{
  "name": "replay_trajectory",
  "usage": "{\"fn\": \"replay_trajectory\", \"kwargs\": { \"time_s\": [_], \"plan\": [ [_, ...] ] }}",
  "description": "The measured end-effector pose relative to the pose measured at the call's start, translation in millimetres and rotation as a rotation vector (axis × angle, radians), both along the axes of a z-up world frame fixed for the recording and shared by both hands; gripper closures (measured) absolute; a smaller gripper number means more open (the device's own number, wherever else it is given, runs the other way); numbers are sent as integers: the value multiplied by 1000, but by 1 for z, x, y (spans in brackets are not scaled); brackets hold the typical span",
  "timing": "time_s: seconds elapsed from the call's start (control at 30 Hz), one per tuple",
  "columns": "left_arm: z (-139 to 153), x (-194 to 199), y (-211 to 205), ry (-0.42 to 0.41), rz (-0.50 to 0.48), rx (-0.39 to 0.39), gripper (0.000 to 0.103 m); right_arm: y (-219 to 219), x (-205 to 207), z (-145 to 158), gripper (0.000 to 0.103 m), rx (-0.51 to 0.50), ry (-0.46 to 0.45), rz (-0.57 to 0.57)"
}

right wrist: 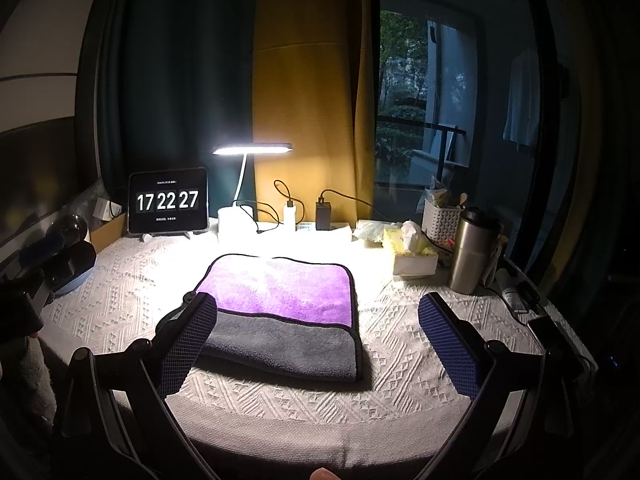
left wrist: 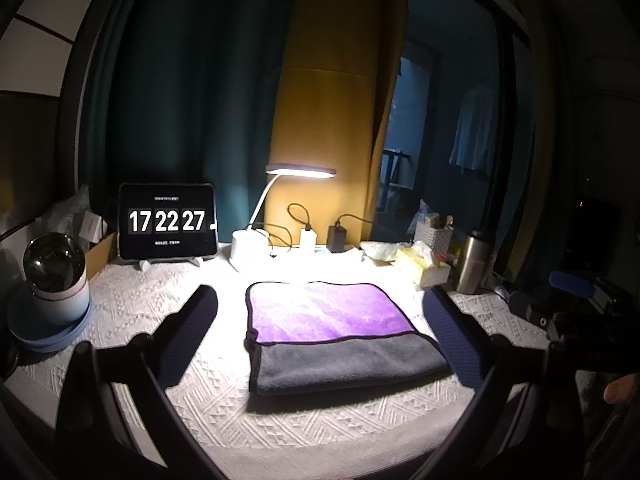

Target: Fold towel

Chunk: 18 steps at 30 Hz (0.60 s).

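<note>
A folded towel [left wrist: 332, 336], purple on top with a grey layer showing along its near edge, lies flat on the white patterned tablecloth [left wrist: 160, 312]. It also shows in the right wrist view [right wrist: 280, 312]. My left gripper [left wrist: 324, 336] is open and empty, held above the table with the towel between its spread fingers. My right gripper [right wrist: 320, 340] is open and empty, to the right of the towel, its left finger over the towel's near left corner. The right gripper also shows at the far right of the left wrist view [left wrist: 580, 320].
A lit desk lamp [right wrist: 252, 148], a tablet clock [right wrist: 168, 200], chargers with cables [right wrist: 324, 210], a tissue box [right wrist: 412, 254], a steel tumbler [right wrist: 472, 252] and a white basket [right wrist: 440, 220] line the back. A round device [left wrist: 52, 276] sits at left.
</note>
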<state>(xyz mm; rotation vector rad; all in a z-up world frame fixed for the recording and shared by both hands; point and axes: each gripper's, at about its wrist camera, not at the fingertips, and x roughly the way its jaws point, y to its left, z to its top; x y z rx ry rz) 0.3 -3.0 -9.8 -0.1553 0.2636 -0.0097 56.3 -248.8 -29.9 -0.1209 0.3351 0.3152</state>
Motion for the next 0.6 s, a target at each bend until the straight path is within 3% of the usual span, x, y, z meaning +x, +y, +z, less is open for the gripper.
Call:
{"fn": "replay_trajectory", "kwargs": {
  "time_s": [0.6],
  "plan": [
    [-2,4,2,19,-4,-12,0,2,-1,-2,0,1,4,2]
  ]
}}
